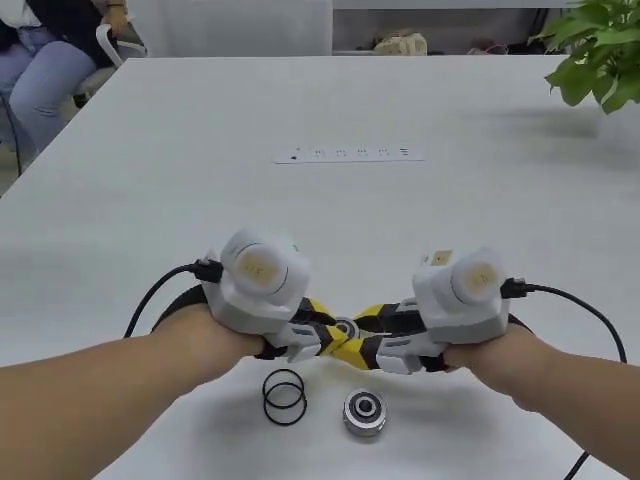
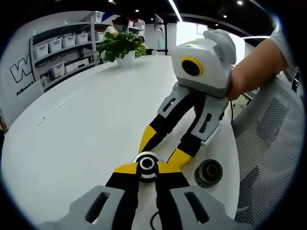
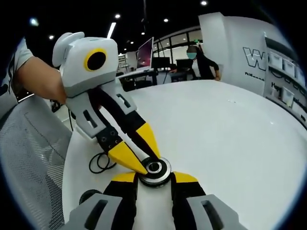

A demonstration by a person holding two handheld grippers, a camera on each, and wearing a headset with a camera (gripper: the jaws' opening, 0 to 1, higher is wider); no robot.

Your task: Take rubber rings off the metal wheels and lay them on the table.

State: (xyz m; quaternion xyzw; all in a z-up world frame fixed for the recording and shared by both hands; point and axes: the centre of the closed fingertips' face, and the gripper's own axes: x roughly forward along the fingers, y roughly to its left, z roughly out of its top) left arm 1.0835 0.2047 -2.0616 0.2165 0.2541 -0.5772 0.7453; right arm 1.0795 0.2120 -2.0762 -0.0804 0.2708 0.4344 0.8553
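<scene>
A small metal wheel (image 1: 346, 328) is held just above the white table (image 1: 330, 210), between both grippers. My left gripper (image 1: 322, 338) comes in from the left, and its yellow tips are shut on the wheel (image 2: 146, 164). My right gripper (image 1: 368, 335) meets it from the right, with its tips closed against the same wheel (image 3: 154, 170). Two black rubber rings (image 1: 284, 396) lie overlapping on the table near me. Beside them a second metal wheel (image 1: 364, 412) rests flat, and it also appears in the left gripper view (image 2: 208, 172).
A socket strip (image 1: 350, 153) is set into the table's middle. A green plant (image 1: 595, 50) stands at the far right corner. A seated person (image 1: 40, 60) is at the far left. Black cables (image 1: 160, 290) trail from both grippers. A mesh chair (image 2: 268, 143) is behind me.
</scene>
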